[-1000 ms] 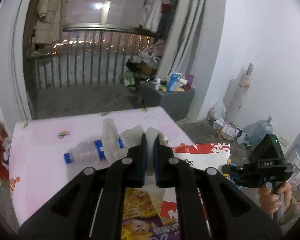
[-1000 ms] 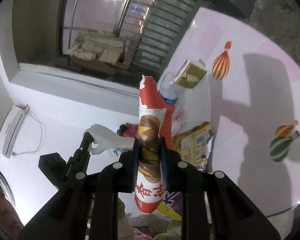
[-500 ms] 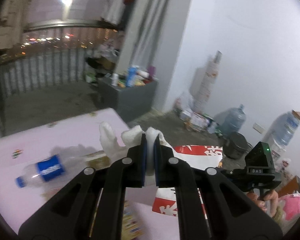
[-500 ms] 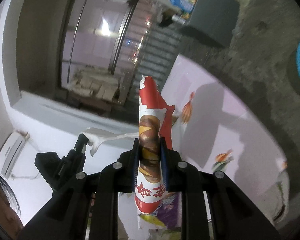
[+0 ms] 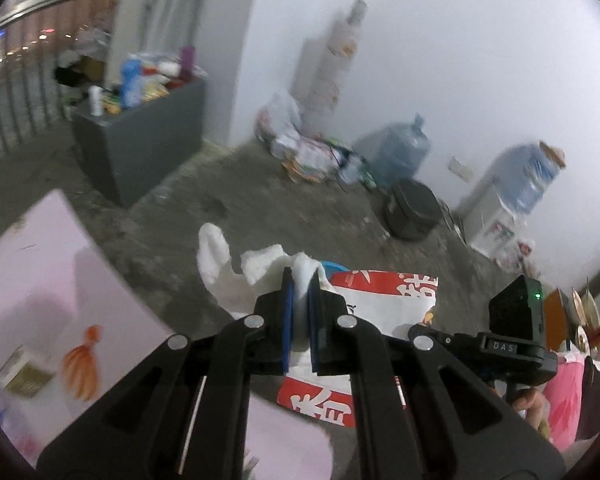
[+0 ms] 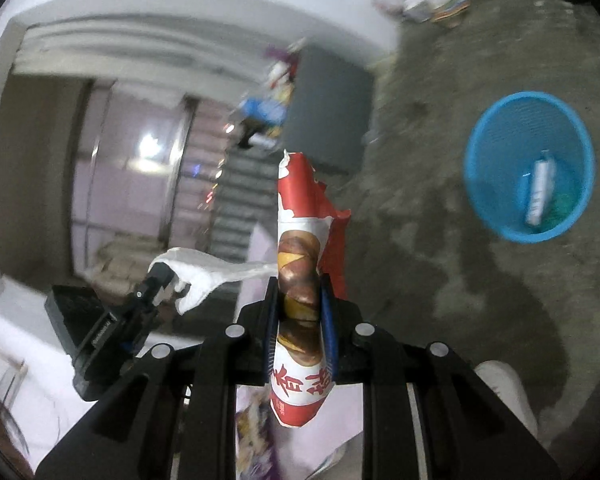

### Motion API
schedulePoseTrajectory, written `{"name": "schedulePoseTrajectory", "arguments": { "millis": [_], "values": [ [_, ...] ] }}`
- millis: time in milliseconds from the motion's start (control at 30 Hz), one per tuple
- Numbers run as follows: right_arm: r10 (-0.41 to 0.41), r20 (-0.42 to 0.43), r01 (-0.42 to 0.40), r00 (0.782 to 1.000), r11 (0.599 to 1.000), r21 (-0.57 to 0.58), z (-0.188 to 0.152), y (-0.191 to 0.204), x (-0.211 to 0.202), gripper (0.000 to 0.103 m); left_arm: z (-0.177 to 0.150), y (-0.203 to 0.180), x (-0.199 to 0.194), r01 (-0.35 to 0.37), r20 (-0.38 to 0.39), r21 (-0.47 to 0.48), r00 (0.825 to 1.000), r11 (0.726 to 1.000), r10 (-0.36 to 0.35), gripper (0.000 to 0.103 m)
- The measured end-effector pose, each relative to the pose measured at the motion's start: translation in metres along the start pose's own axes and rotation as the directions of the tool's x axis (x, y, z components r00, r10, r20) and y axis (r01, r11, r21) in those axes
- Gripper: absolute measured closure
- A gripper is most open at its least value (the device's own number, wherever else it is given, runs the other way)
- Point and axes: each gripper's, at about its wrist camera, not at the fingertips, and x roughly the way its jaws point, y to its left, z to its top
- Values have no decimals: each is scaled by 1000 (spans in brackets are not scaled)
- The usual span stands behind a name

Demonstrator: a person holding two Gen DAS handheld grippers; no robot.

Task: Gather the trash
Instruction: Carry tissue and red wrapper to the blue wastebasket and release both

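Nearest, between the right gripper's (image 6: 298,312) clamped jaws, stands a red snack wrapper (image 6: 302,280); the left gripper (image 5: 300,300) is pinched on a white tissue (image 5: 252,276). Farther right on the floor sits the blue basket (image 6: 488,200). Best to bring each load squarely above its rim before letting go, one at a time.

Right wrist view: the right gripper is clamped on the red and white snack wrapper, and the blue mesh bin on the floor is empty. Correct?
Not quite. The blue mesh bin is not empty: the right wrist view shows a white tube-like item lying inside it, with something green beside it. The rest holds: the right gripper is clamped on the red and white snack wrapper, and the bin stands on the floor.
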Motion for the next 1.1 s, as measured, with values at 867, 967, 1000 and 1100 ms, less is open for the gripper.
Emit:
{"name": "schedulePoseTrajectory", "arguments": {
  "millis": [867,967,1000,1100],
  "values": [
    [-640,79,632,764,768,106,128,-193,77,47,-6,-51,315,82,-354,-69,930,994,-101,68],
    [-638,74,631,766,769,97,120,-197,74,47,-5,-51,308,64,-339,-34,938,997,-71,66],
    [-641,72,635,764,767,90,119,-197,74,47,-5,-51,305,57,-335,-30,940,998,-64,66],
    [-640,74,636,764,768,77,112,-190,68,47,-3,-50,292,33,-319,-20,947,999,-38,65]
  ]
}}
